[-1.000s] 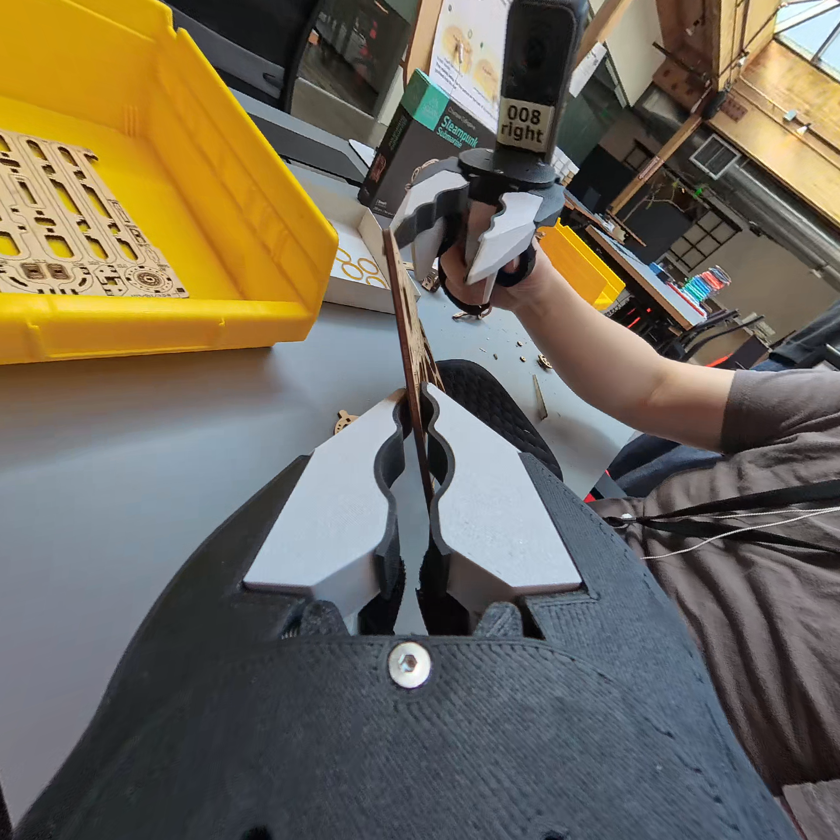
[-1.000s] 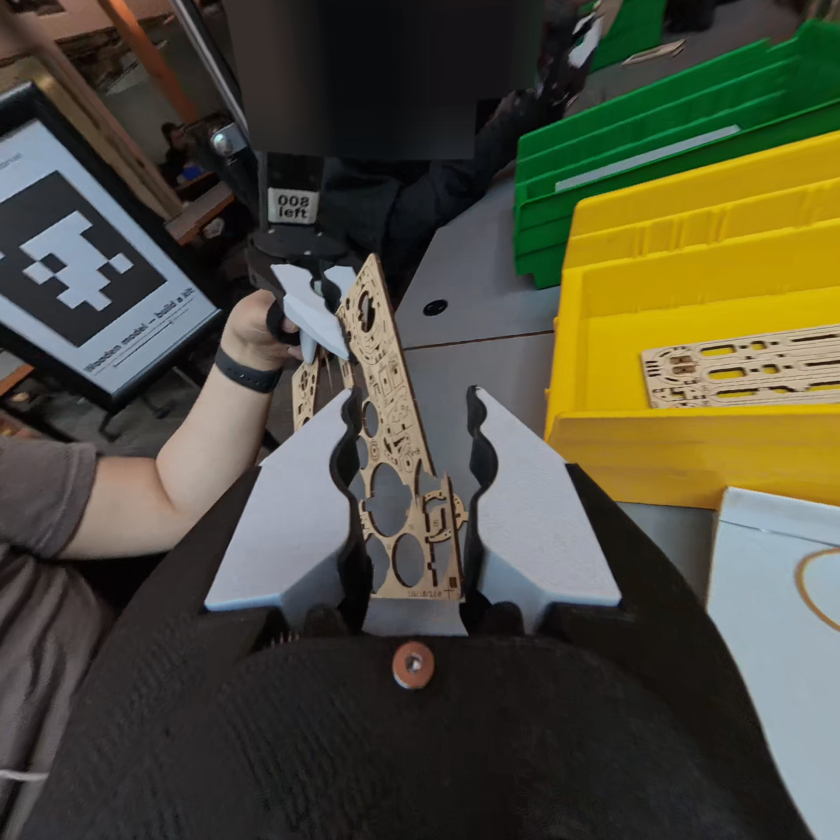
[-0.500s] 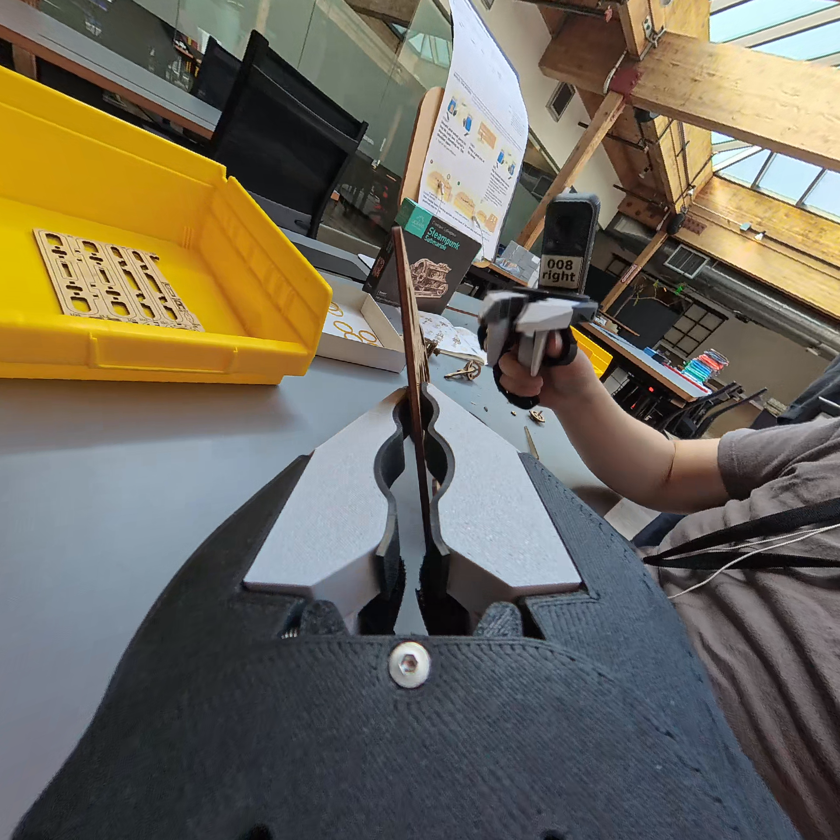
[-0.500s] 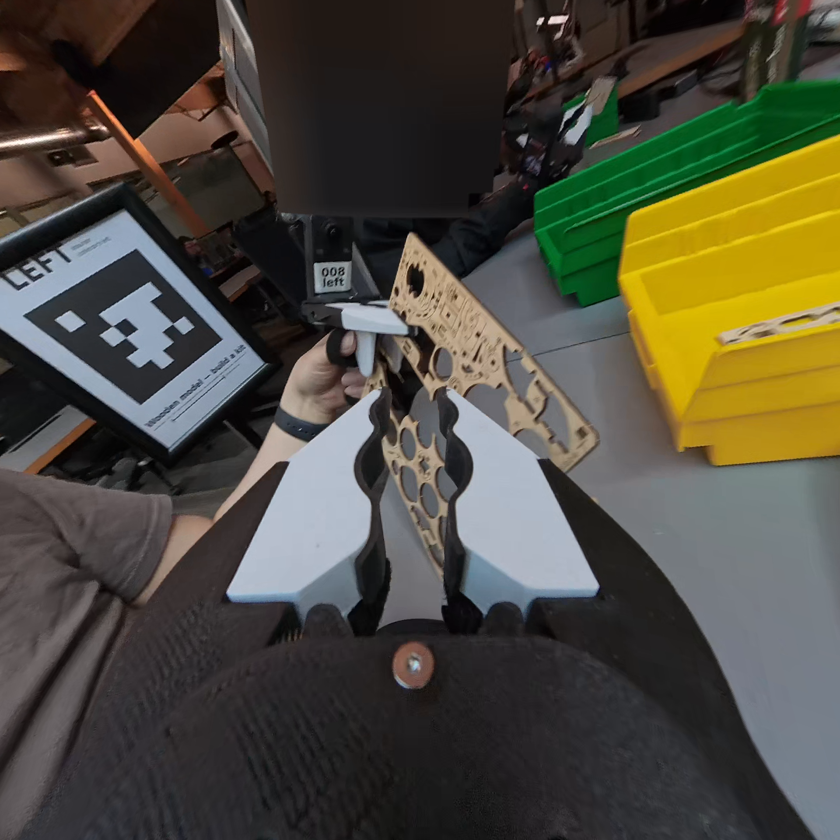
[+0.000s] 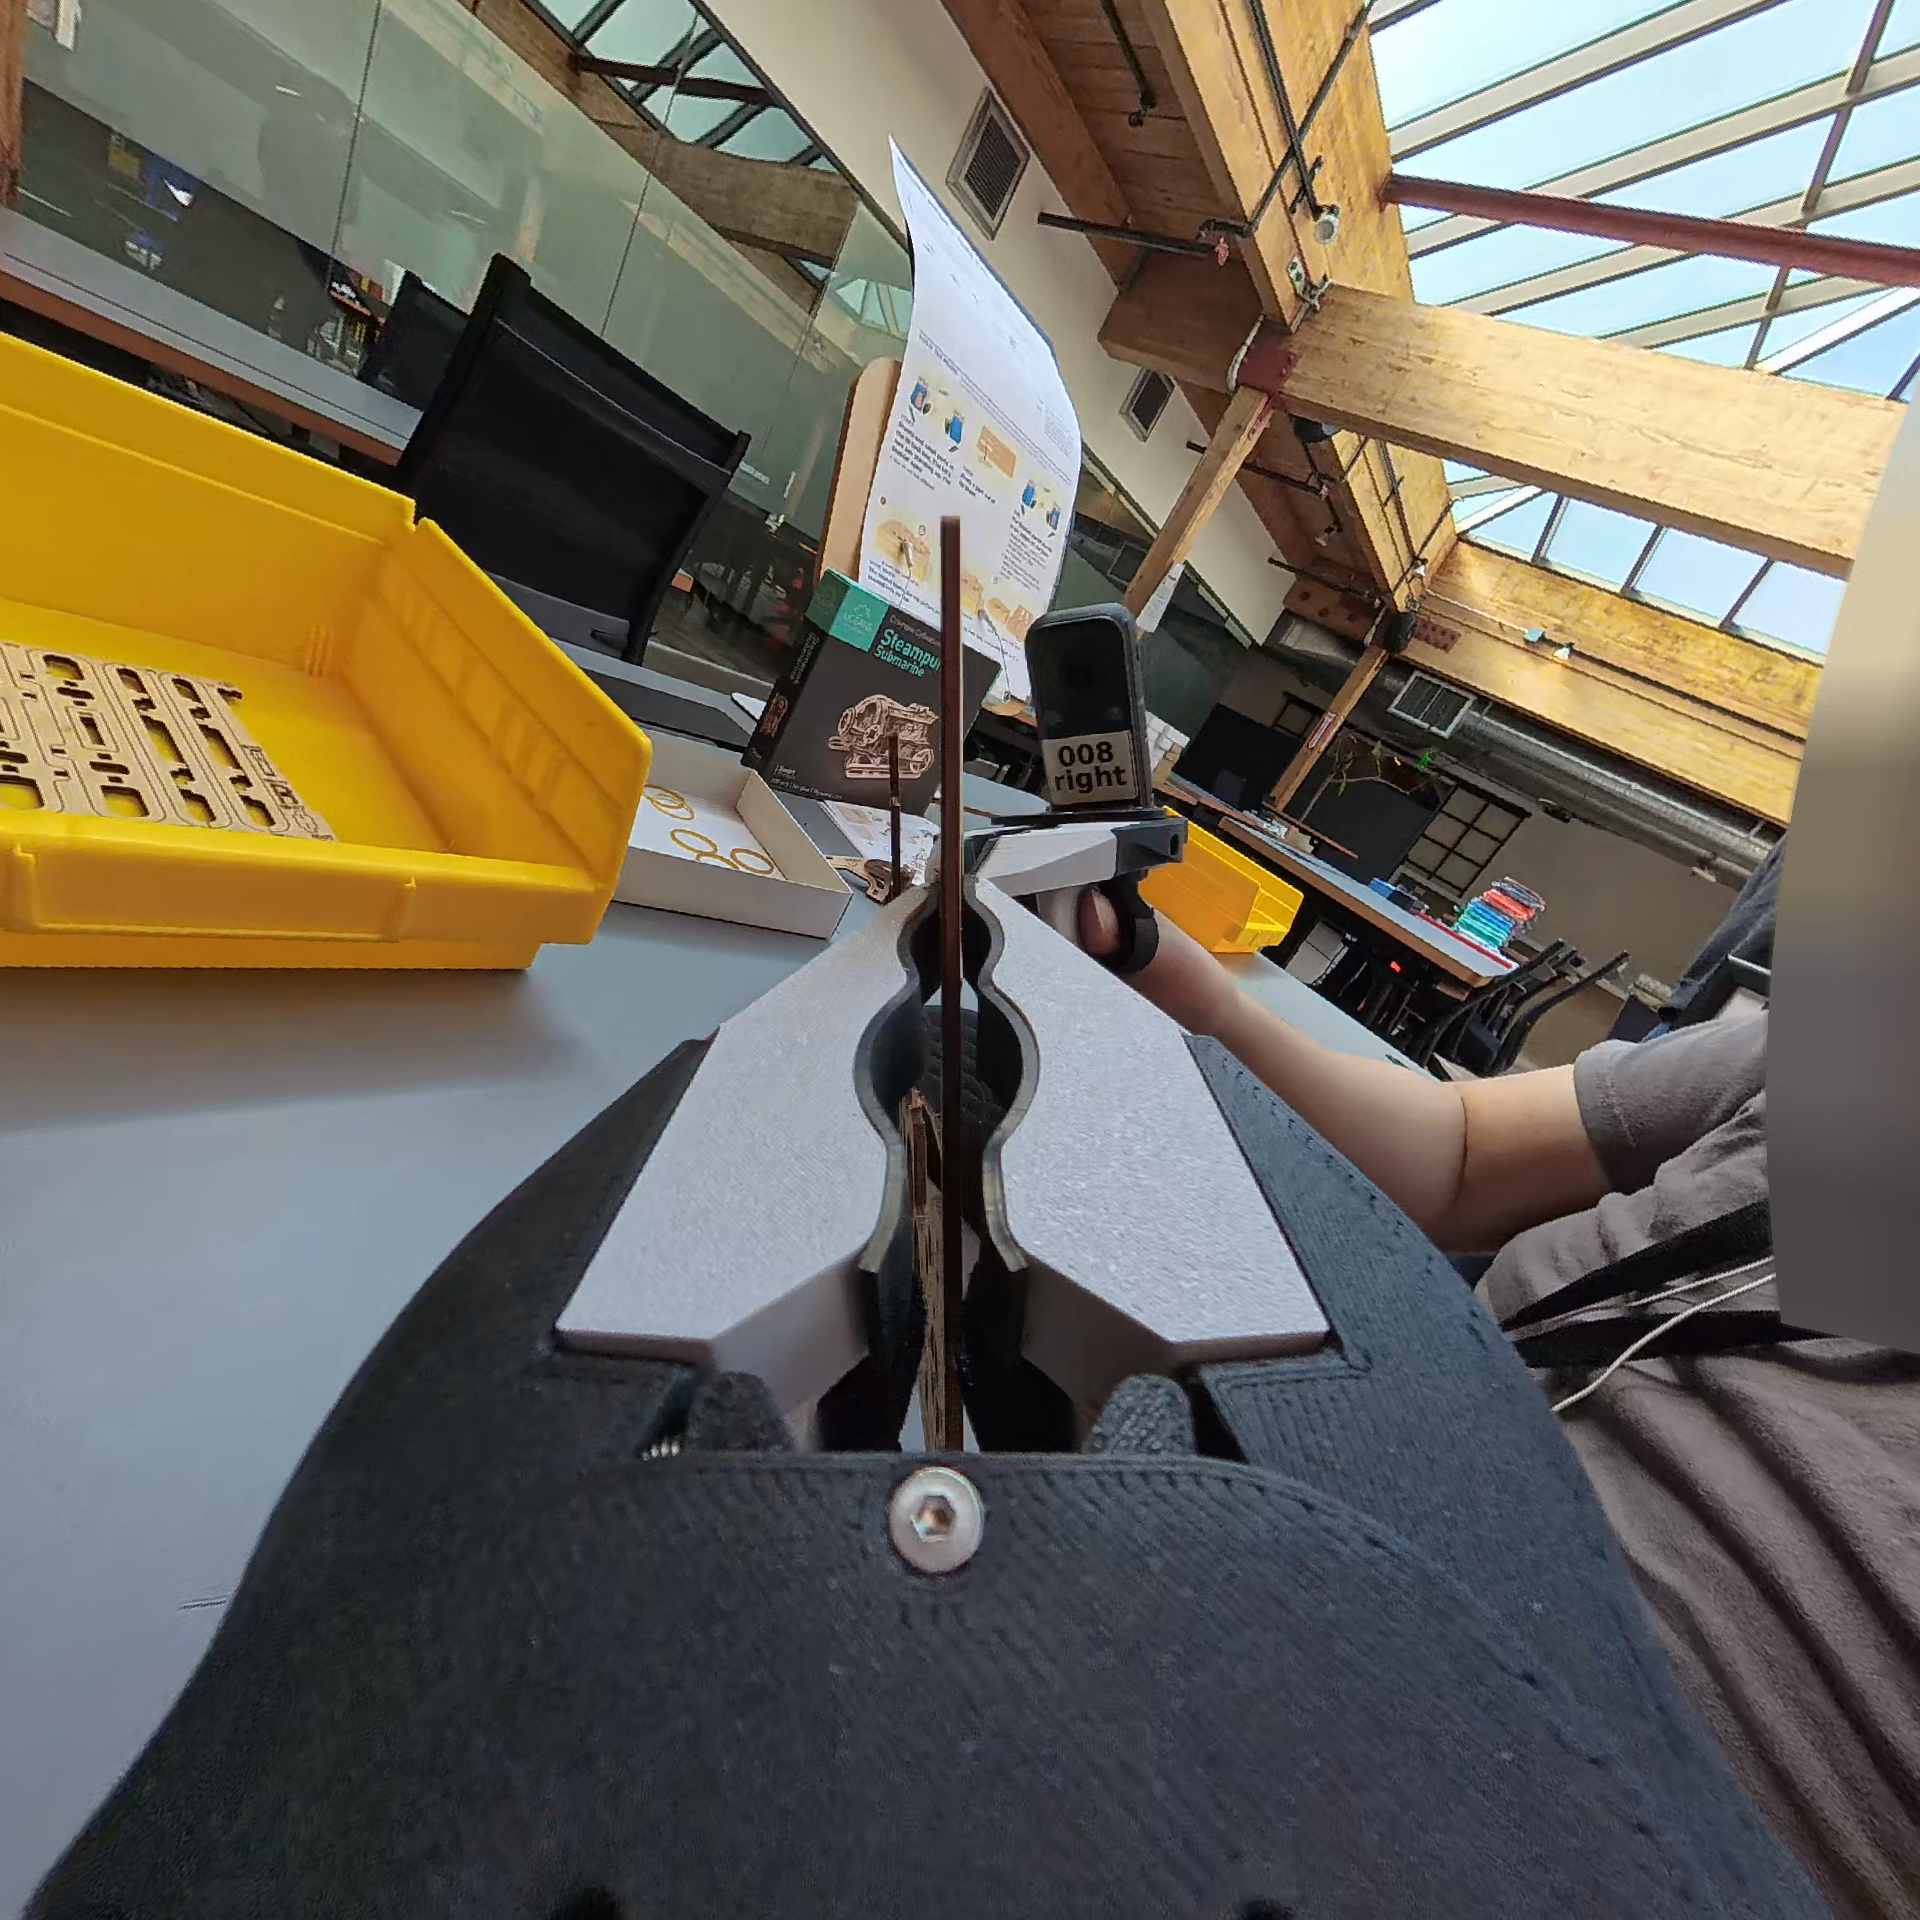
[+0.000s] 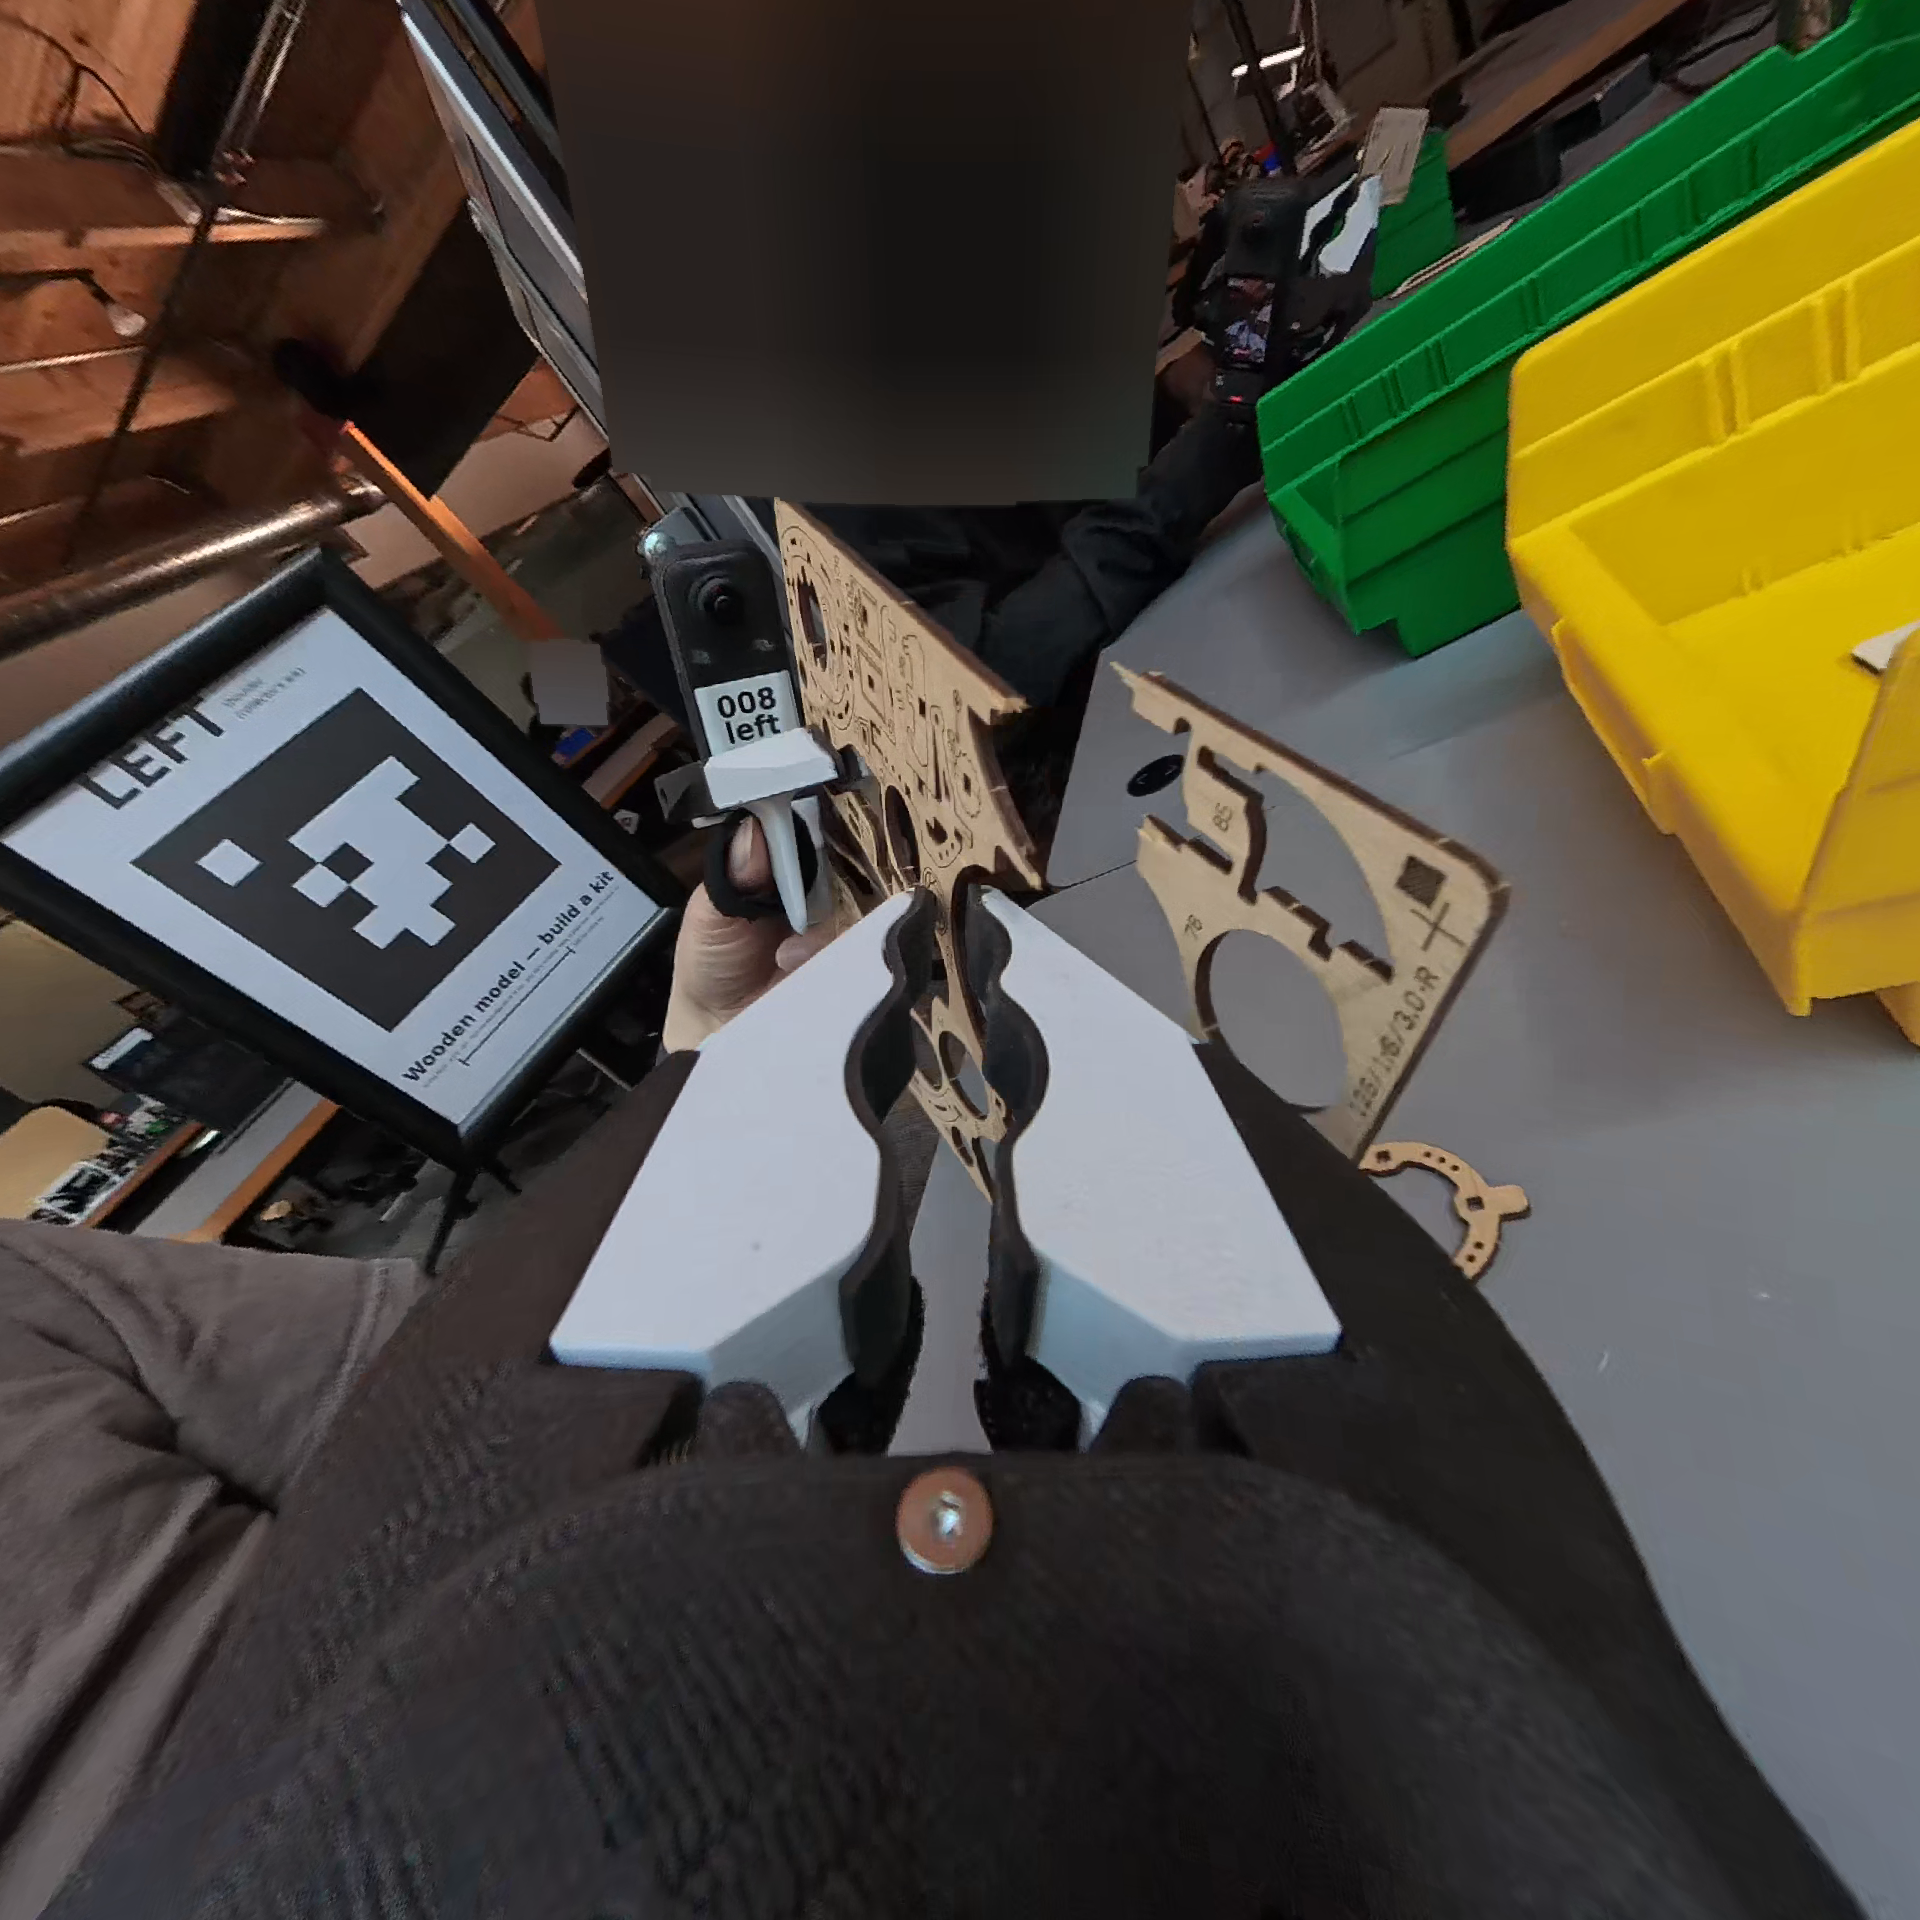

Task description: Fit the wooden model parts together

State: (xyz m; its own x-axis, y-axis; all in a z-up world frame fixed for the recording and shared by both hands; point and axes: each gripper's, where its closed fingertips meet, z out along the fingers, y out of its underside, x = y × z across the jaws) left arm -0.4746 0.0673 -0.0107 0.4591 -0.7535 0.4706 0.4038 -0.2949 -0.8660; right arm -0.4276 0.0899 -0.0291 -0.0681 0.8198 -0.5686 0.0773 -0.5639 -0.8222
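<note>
- Left gripper [image 5: 948,914]: jaws are closed on a thin laser-cut plywood parts sheet [image 5: 950,727], gripped low, near the sheet's bottom edge.
- In the left wrist view the sheet is seen edge-on as a dark upright line. Its long axis runs straight up from the jaws, and its broad faces are turned to either side.
- Right gripper [image 6: 951,902]: the jaws are drawn narrow, with only a slim gap between the pads. The tips are level with the sheet's lower corner. Whether that corner is pinched or merely met cannot be told.
- Key relation: the sheet lies directly ahead of the right gripper, face-on to it. The cut-out holes and a jagged right-hand edge are visible past the fingertips. The right gripper's fingers point across at one face, roughly square to the left gripper's line of hold.
- Farther out, a flat tan plywood offcut with a large round hole [image 6: 1340,935] lies on the grey table [image 6: 1662,1351], to the right of the held sheet and apart from it. A small ring-shaped plywood piece [image 6: 1455,1195] rests just beside the offcut, nearer the camera. A yellow plastic bin [image 6: 1714,675] stands beyond.
- Judgement: a part is probably to be pressed or pulled out of the held sheet. The right gripper is the nearer tool, and the push would be best made through the face, not along the edge. The thin ply is likely to flex or snap if it is loaded far from the left jaws.
</note>
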